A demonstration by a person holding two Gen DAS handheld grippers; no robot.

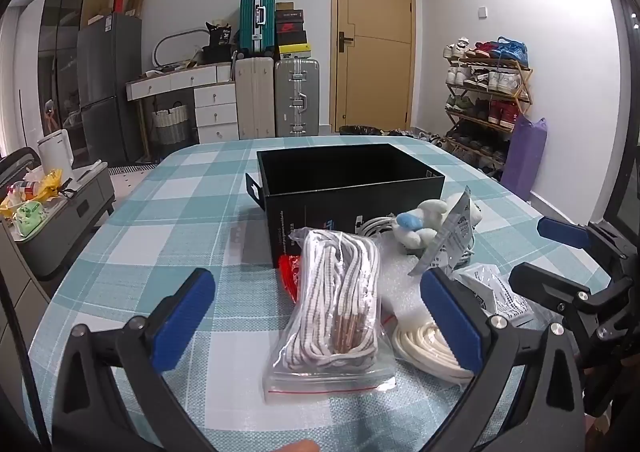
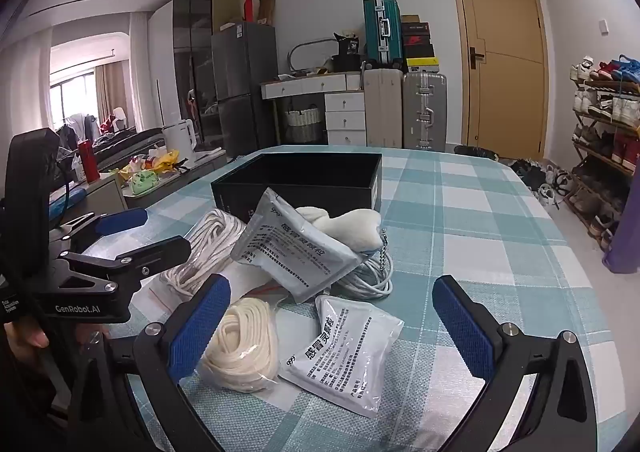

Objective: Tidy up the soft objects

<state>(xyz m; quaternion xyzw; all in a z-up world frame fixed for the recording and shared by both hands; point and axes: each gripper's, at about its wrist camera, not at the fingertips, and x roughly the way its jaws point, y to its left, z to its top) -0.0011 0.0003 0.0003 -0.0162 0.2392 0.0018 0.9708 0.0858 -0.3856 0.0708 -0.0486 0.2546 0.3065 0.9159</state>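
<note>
Here, glossy rope bag [image 1: 334,316], matte box [image 1: 348,180]

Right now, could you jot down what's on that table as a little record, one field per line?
surface: table with a teal and white checked cloth
container: black box, open on top, nothing visible inside
nearest the left gripper: clear bag of striped cord
nearest the right gripper: white sachet, lying flat, and cream rope coil
leaning on the pile: second sachet
behind it: plush toy and white cable
grippers: both wide open, holding nothing
</note>
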